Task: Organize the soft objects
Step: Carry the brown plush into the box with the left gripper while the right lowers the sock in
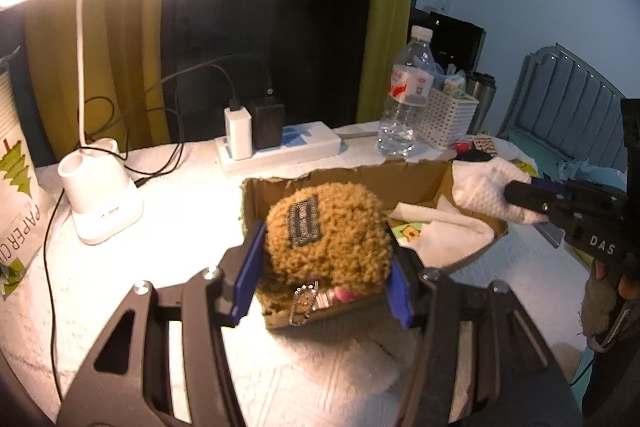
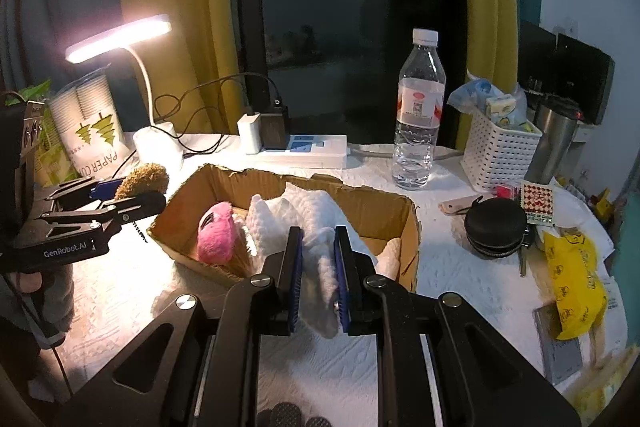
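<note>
Currently we hold both soft items at the cardboard box [image 2: 384, 211] on the counter [image 1: 180, 195]. Left tool [image 1: 320, 267] is clamped on the brown fuzzy pouch [image 1: 332, 239], over the box's near end. Right tool [image 2: 318, 267] is clamped on the white cloth [image 2: 316, 255], at the box's rim. Step in hand, we judge: placing. Next: lower each inside, then part the fingers.

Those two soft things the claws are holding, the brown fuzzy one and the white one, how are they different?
The brown fuzzy pouch is curly and rounded, with a dark label patch and a metal chain; the white cloth is plain, bumpy and limp. The left gripper holds the pouch with its jaws wide; the right gripper pinches the cloth narrowly. The pouch keeps its shape, while the cloth drapes. Both are soft and held at the cardboard box.
</note>
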A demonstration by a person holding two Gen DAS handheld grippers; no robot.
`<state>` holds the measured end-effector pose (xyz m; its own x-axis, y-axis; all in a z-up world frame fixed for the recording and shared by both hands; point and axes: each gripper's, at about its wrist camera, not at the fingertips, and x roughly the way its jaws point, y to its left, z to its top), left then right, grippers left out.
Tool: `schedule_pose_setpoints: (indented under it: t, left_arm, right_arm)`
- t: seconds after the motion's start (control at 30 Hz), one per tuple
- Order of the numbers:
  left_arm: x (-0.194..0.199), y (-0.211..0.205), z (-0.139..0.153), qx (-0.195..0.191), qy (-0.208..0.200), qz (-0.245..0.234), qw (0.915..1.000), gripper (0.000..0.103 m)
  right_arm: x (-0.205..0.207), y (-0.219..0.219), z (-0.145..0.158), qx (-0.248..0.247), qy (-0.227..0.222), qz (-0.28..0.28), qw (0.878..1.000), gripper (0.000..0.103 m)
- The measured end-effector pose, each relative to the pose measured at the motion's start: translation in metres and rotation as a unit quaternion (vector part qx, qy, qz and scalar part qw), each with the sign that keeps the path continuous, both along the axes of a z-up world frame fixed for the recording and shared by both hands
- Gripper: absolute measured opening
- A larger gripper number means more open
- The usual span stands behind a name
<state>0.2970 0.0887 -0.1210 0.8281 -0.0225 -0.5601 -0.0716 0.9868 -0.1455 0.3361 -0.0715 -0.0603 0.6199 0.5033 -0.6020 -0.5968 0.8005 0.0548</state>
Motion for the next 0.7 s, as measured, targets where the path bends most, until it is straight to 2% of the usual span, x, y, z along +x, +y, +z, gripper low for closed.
schedule_pose_setpoints:
  t: [0.2,0.33,0.43,0.6,0.7]
  left_arm:
    - [0.019,0.000,-0.011,-0.003,0.010,0.005,0.9999,0.056]
    - [0.034,0.003,-0.024,-0.008,0.040,0.015,0.9991,0.057]
    - [0.042,0.006,-0.032,-0.017,0.061,0.023,0.9977,0.061]
    - [0.043,0.002,-0.034,-0.014,0.058,0.018,0.9981,0.072]
    - [0.043,0.000,-0.035,-0.012,0.056,0.017,0.9982,0.074]
  right_arm:
    - [0.023,0.000,-0.013,0.004,0.013,-0.004,1.000,0.016]
    - [0.037,0.000,-0.021,0.006,0.020,-0.005,1.000,0.016]
    - [0.044,0.001,-0.028,0.005,0.026,-0.005,1.000,0.016]
    - [0.052,0.004,-0.039,0.003,0.041,-0.006,0.999,0.017]
    - [0.053,0.006,-0.042,0.002,0.045,-0.006,0.999,0.017]
